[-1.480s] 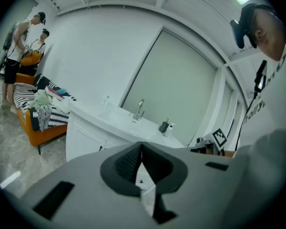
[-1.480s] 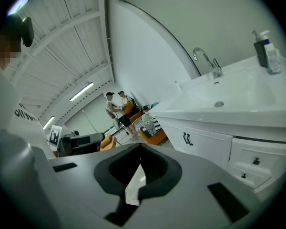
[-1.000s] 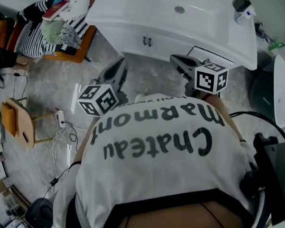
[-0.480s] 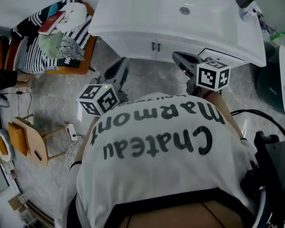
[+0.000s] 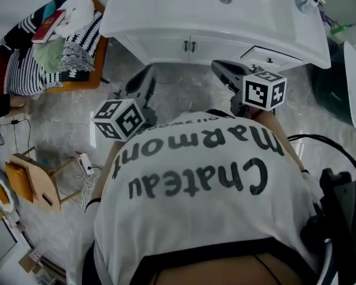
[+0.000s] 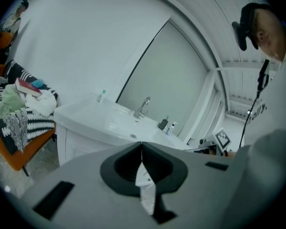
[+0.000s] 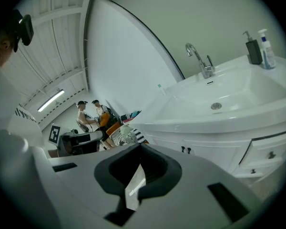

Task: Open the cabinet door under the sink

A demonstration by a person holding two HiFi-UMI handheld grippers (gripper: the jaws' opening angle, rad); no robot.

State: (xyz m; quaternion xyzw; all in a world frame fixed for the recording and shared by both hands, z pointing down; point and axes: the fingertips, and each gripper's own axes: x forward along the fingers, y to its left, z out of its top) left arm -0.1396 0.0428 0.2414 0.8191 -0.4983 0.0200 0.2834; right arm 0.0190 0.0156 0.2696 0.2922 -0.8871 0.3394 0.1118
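Both the left gripper (image 5: 146, 76) and the right gripper (image 5: 217, 66) have their jaws pressed together, empty. The white cabinet door (image 5: 166, 43) under the white ceramic sink (image 5: 184, 8) sits just beyond them. Its small upright dark handles (image 5: 189, 45) lie between the two, looking nearer the right gripper.

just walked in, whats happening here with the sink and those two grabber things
A person stands facing a white sink, holding a tool in each hand. The left tool and the right tool are both shut and empty, pointed toward the cabinet doors under the sink but short of them. The doors are closed, and their handles have not yet been touched.
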